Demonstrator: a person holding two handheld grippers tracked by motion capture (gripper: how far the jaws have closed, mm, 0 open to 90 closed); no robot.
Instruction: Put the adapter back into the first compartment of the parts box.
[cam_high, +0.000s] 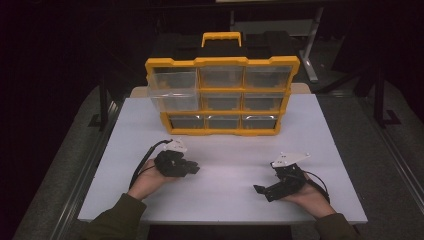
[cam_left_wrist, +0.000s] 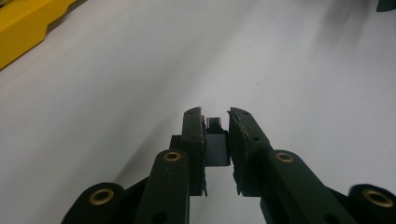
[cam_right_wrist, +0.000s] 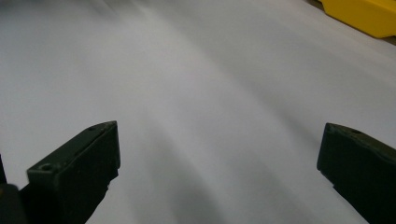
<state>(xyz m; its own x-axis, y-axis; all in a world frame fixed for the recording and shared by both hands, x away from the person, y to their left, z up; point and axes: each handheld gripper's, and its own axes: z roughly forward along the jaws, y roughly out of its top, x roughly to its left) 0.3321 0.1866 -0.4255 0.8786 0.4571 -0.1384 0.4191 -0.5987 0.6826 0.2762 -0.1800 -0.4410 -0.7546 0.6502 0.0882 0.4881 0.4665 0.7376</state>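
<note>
A yellow and black organizer with clear drawers stands at the back of the white table. Its two left upper drawers stick out forward. My left gripper rests low on the table at front left, pointing right. In the left gripper view its jaws are nearly together, and a small dark block with a reddish top edge sits pinched between them. My right gripper lies at front right, pointing left, with its jaws spread wide and nothing between them.
Bare white tabletop lies between the two grippers and in front of the organizer. A yellow corner of the organizer shows at the left gripper view's upper left and the right gripper view's upper right. Dark floor and metal frames surround the table.
</note>
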